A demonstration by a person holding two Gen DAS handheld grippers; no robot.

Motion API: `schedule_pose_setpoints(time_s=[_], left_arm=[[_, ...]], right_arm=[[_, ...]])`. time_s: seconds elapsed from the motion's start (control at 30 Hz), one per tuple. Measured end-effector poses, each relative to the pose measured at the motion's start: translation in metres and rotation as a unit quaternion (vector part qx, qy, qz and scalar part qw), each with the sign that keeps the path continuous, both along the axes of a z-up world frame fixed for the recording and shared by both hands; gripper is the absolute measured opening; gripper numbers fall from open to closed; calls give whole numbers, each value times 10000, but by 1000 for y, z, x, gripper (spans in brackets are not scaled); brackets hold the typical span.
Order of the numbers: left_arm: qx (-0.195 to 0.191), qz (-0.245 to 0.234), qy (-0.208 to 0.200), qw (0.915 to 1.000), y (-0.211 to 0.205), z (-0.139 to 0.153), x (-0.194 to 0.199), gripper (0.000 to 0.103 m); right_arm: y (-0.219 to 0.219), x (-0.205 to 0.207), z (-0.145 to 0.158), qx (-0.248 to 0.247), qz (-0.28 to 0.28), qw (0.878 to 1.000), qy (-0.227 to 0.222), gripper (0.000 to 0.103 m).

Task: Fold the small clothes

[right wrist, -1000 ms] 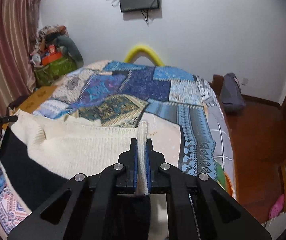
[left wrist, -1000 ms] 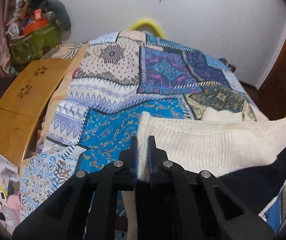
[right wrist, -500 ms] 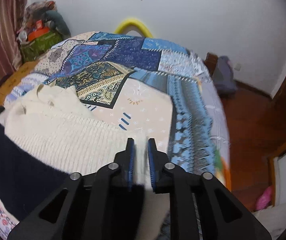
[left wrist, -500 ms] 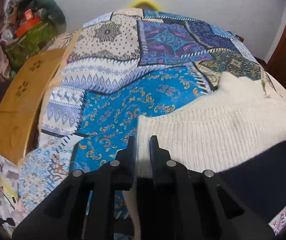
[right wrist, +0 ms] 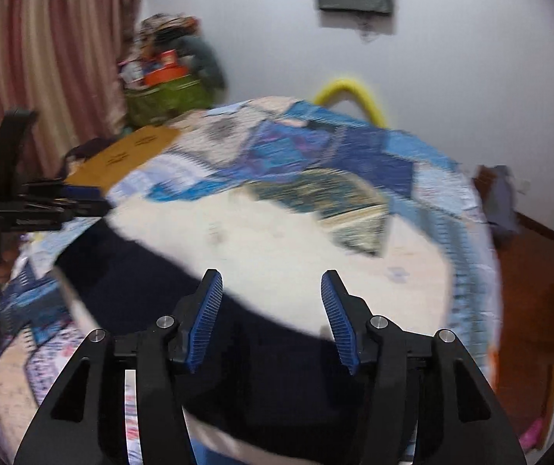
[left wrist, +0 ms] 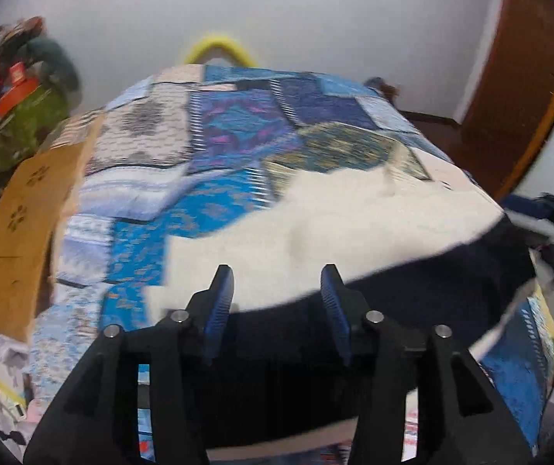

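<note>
The cream-and-navy knitted sweater [left wrist: 354,232] lies flat on the blue patchwork bedspread [left wrist: 215,135], its long axis running side to side across the bed's near end, cream part toward the far wall and navy part nearest the grippers. The left gripper [left wrist: 277,294] and right gripper [right wrist: 271,302] hover above its navy edge, jaws spread wide, gripping nothing.

We find no readable text, label, brand or number in either view; motion blur smears every surface here.

Cream-and-navy sweater [left wrist: 354,224]; blue patchwork bedspread [left wrist: 238,128].
</note>
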State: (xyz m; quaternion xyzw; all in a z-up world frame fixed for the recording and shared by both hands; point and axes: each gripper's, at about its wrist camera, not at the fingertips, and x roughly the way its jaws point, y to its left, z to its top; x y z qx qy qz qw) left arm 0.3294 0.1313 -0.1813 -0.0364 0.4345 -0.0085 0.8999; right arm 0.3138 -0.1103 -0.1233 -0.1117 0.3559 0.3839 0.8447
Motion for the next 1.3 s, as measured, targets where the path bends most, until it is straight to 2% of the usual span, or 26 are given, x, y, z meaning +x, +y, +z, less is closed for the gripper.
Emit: schedule_pose_setpoints(time_s=[0.1,0.23,0.3,0.33,0.47,0.73,0.83,1.0,1.13,1.3], left_arm=[[31,-153,142,9998,-18,-15,3,48],[4,-124,491,9987,-22,-46,5,50],[-82,-17,393,9992,-13,-52,-1,64],[-109,47,382,9992,-10,-52,-4,65],[-191,195,407,9988,7,-51,-16,66],[335,627,485,9963,34,-50,-50,65],[471,834,569,9938,46,-51,-64,65],[344,1208,618,9901,68,-47,-88,65],[88,1462,520,9878,74,-35,-107,65],[-472,1356,479,9885,52,-26,-120,69]], right_arm=[[24,-7,-21,-136,215,9996,141,49],[36,-8,-53,-431,248,9977,471,49],[31,-8,-65,-547,222,9969,511,50],[27,-9,-67,-517,213,9972,495,51],[-1,-11,-64,-500,-26,9973,531,53],[-57,-15,-60,-691,-704,9938,507,56],[-74,-21,-58,-622,-855,9928,560,56],[-85,-31,-49,-667,-971,9920,463,56],[-82,-38,-36,-678,-978,9924,296,56],[-63,-44,-13,-364,-762,9964,46,61]])
